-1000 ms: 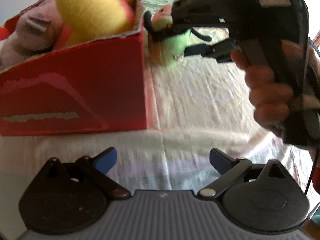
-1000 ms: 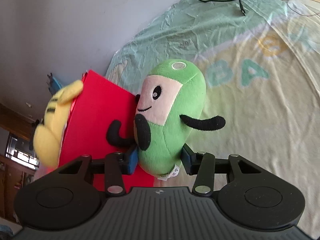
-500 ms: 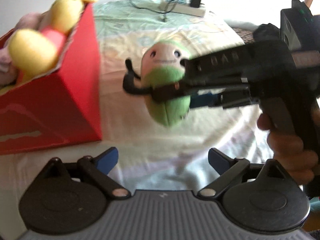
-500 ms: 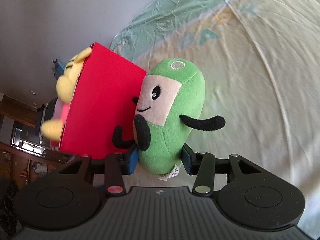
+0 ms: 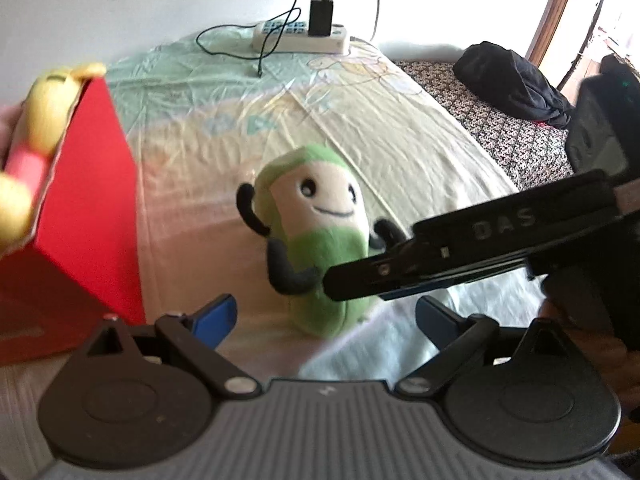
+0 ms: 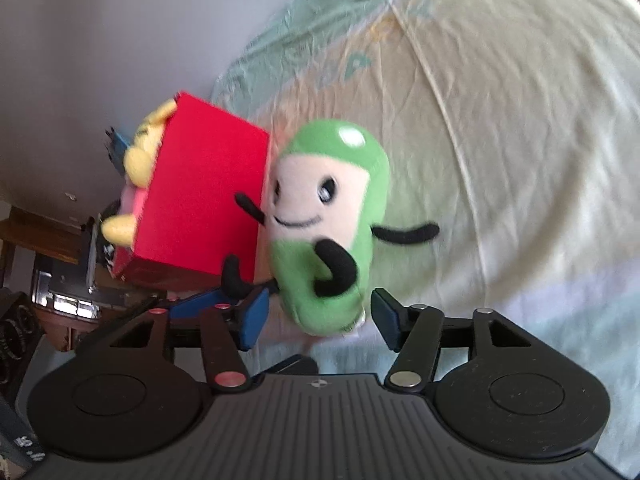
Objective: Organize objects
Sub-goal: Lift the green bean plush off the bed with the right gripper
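Note:
A green bean-shaped plush toy [image 5: 320,248] with a cream face and black limbs stands upright on the pale bed sheet [image 5: 380,128], just right of the red box [image 5: 92,200]. My right gripper [image 6: 320,316] is open, its blue pads either side of the plush toy's [image 6: 328,232] base with small gaps. In the left wrist view the right gripper [image 5: 352,284] reaches in from the right, held by a hand. My left gripper [image 5: 326,316] is open and empty, close in front of the toy. A yellow and pink plush [image 5: 48,104] sticks out of the box [image 6: 200,200].
A white power strip [image 5: 300,36] with a black charger and cable lies at the far end of the bed. A black garment [image 5: 512,80] rests on a patterned cover at the right. Dark wooden furniture [image 6: 48,240] stands beyond the box.
The right gripper carried the green plush away from the box side, lowered it onto the sheet and opened its jaws. The left gripper swung right, now facing the toy.

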`<action>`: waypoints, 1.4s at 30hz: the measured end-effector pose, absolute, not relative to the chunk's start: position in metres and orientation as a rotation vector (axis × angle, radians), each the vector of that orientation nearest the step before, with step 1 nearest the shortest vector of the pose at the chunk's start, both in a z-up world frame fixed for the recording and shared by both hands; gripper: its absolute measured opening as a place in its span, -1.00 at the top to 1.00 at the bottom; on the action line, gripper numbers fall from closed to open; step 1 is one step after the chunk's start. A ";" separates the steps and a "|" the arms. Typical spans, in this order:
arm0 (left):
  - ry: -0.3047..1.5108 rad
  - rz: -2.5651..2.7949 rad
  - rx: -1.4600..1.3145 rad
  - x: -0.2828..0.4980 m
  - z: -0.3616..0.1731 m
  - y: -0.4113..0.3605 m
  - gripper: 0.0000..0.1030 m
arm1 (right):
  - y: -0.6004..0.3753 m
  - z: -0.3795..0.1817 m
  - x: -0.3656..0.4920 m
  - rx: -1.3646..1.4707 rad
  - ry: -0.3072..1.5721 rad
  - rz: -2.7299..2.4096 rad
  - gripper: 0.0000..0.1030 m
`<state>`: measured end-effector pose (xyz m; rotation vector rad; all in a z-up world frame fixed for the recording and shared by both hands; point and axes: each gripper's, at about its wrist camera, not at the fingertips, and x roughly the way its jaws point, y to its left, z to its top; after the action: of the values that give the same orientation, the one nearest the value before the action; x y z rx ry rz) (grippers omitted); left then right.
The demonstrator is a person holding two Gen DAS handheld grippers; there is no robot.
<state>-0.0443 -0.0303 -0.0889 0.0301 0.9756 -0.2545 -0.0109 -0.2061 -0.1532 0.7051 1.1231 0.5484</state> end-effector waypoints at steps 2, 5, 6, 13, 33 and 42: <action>0.973 -0.261 0.021 -0.038 -0.087 -0.031 -0.85 | -0.211 -0.149 -0.009 0.728 1.096 0.547 -0.19; 0.972 -0.264 0.002 -0.030 -0.083 -0.033 -0.80 | -0.218 -0.148 -0.003 0.758 1.073 0.509 -0.20; 0.969 -0.260 0.003 -0.027 -0.083 -0.033 -0.79 | -0.219 -0.150 -0.001 0.767 1.073 0.494 -0.21; 1.004 -0.250 -0.011 -0.007 -0.093 -0.032 -0.64 | -0.217 -0.165 0.014 0.805 1.111 0.500 -0.22; 1.076 -0.215 -0.090 0.018 -0.116 -0.002 -0.44 | -0.179 -0.175 0.041 0.793 1.155 0.614 -0.19; 1.058 -0.283 -0.036 0.000 -0.107 -0.022 -0.35 | -0.188 -0.153 0.018 0.691 1.109 0.585 -0.16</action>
<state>0.0001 -0.0220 -0.1072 -0.0364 1.0583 -0.2832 0.0180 -0.1881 -0.1527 0.6911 1.1086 0.5849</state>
